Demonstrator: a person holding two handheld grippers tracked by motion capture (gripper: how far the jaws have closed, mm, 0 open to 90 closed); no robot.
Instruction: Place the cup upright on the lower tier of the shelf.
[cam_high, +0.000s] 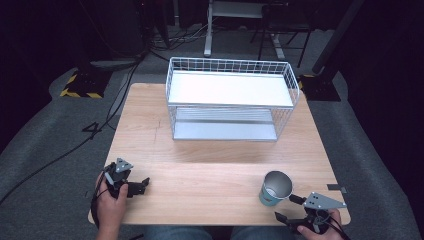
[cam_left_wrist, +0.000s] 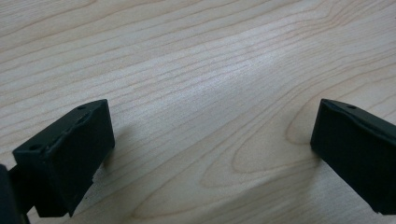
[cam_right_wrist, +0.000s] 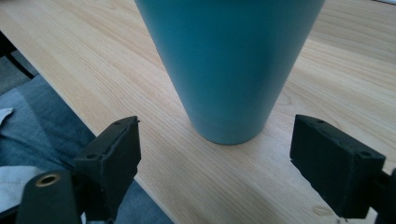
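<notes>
Near-edge right gripper (cam_high: 291, 208), jaws apart, faces my teal cup (cam_high: 274, 188): I centre both jaws low before closing; left gripper (cam_high: 138, 187) idles, jaws apart.

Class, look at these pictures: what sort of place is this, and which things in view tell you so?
Probably a lab or studio set up for recording, not a home. Clues: a lone wooden table ringed by dark surroundings, cables trailing over grey floor covering, and hazard-striped stand bases beside it.

high: overhead, forward-down | gripper views: close, low | shared: table (cam_high: 210, 175)
</notes>
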